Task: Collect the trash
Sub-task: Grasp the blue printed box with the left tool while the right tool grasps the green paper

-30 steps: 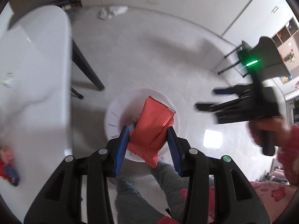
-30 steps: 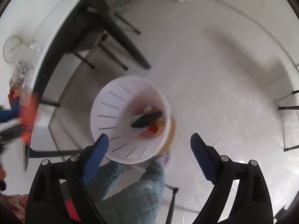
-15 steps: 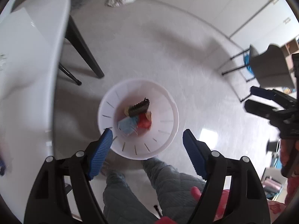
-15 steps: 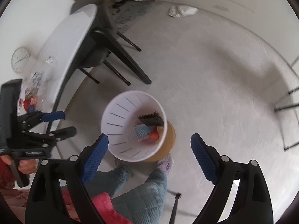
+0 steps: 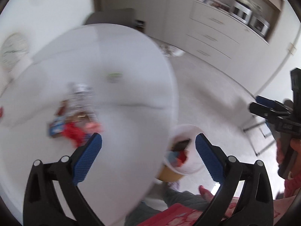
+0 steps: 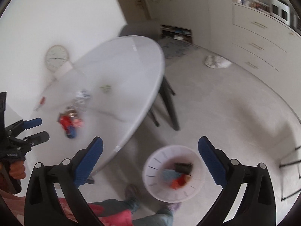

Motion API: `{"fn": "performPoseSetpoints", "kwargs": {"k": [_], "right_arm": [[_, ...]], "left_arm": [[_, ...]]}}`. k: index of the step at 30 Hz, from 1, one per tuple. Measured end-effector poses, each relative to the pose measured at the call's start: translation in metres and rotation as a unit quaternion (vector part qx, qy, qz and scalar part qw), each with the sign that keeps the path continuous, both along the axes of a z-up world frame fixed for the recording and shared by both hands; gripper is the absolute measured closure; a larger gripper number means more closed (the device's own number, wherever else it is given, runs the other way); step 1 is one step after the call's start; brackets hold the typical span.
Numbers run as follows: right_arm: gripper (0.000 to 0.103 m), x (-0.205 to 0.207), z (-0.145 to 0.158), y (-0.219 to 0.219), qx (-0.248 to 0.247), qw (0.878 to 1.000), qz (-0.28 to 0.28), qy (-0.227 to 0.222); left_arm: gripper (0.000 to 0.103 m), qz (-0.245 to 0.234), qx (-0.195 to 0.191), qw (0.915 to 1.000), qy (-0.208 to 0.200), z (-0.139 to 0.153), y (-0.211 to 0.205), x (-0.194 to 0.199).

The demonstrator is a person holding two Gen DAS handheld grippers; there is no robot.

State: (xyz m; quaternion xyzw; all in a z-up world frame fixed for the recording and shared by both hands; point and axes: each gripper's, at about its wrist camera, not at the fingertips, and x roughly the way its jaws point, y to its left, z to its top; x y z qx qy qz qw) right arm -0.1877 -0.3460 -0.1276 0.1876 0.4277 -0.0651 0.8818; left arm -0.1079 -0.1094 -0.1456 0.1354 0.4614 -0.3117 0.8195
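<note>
Left to right, both views motion-blurred.

Far left, against the wall: round wall clock [image 6: 57, 58] standing on the worktop [image 6: 131, 60], a white oval surface. On it, a small red-handled item [image 6: 40, 103], too blurred to name. Next, the trash pile [image 6: 70, 121]: red, blue and pink wrappers touching one another, with a crumpled silvery wrapper [image 6: 81, 97] just behind them and a small green scrap [image 6: 106, 88] further toward the worktop's middle. From the left wrist view the same pile [image 5: 73, 128] sits just above the left fingertip.

Left gripper [image 5: 148, 145]: jaws spread wide, having just been opening; nothing between the blue pads [image 5: 88, 158]. It hangs over the worktop's near edge. In the right wrist view it shows at the left border [image 6: 35, 130], held in a hand [image 6: 17, 169].

Right gripper [image 6: 150, 149]: jaws also spread wide, just opened further, empty. It appears at the right border of the left wrist view [image 5: 263, 107].

On the floor [image 6: 225, 113], just beside the worktop's edge and near the person's feet: white slotted waste basket [image 6: 156, 188], upright. Inside it lie collected pieces [image 6: 176, 177]: 1 dark, 1 pale blue, 1 red-orange. Black table legs [image 6: 169, 103] stand behind it.

Further right: a crumpled white bag or cloth [image 6: 216, 61] on the floor, well apart from the basket, near pale drawer cabinets [image 6: 263, 43].
</note>
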Motion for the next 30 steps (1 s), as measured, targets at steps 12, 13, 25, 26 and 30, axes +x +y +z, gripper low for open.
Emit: {"fn": "performPoseSetpoints", "kwargs": {"k": [12,13,25,26,30], "right_arm": [[0.003,0.097,0.01,0.117,-0.001,0.996,0.082,0.026],[0.003,0.101,0.011,0.125,-0.001,0.996,0.08,0.032],[0.003,0.091,0.0,0.157,0.023,0.993,-0.028,0.108],[0.003,0.09,-0.001,0.157,0.027,0.993,-0.039,0.112],[0.003,0.091,-0.002,0.157,0.036,0.99,-0.068,0.117]], "left_arm": [[0.008,-0.073,0.099,0.9893,-0.08,-0.038,0.124,0.106],[0.008,-0.103,0.11,0.9854,-0.078,-0.045,0.126,0.116],[0.02,-0.347,0.166,0.9216,-0.054,-0.12,0.105,0.183],[0.026,-0.357,0.167,0.9175,-0.052,-0.124,0.102,0.186],[0.047,-0.39,0.166,0.9049,-0.039,-0.14,0.095,0.196]]}}
